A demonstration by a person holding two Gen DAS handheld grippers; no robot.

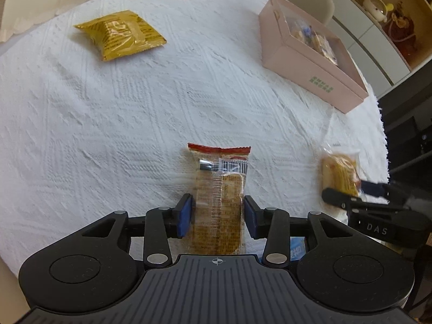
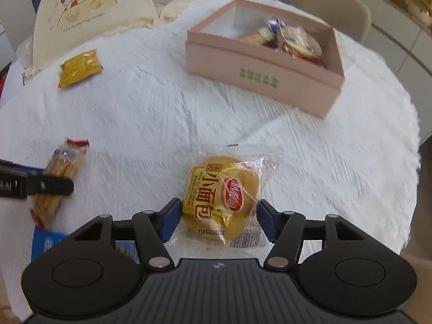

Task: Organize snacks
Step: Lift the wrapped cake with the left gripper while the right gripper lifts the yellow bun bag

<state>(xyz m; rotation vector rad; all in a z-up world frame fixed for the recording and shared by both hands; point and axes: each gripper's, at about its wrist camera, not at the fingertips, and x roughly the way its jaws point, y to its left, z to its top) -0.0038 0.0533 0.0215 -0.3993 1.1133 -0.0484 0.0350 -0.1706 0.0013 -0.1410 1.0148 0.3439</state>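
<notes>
Between the left claw (image 1: 218, 217) pads lies a long cracker packet (image 1: 218, 202), red-edged, clear-wrapped, with slight gaps either side. Right claw (image 2: 218, 222), wider open, straddles a yellow-labelled bread packet (image 2: 224, 199) without touching. Ahead on the table (image 1: 108, 135) sits a pink box (image 2: 264, 73) of snacks.
</notes>
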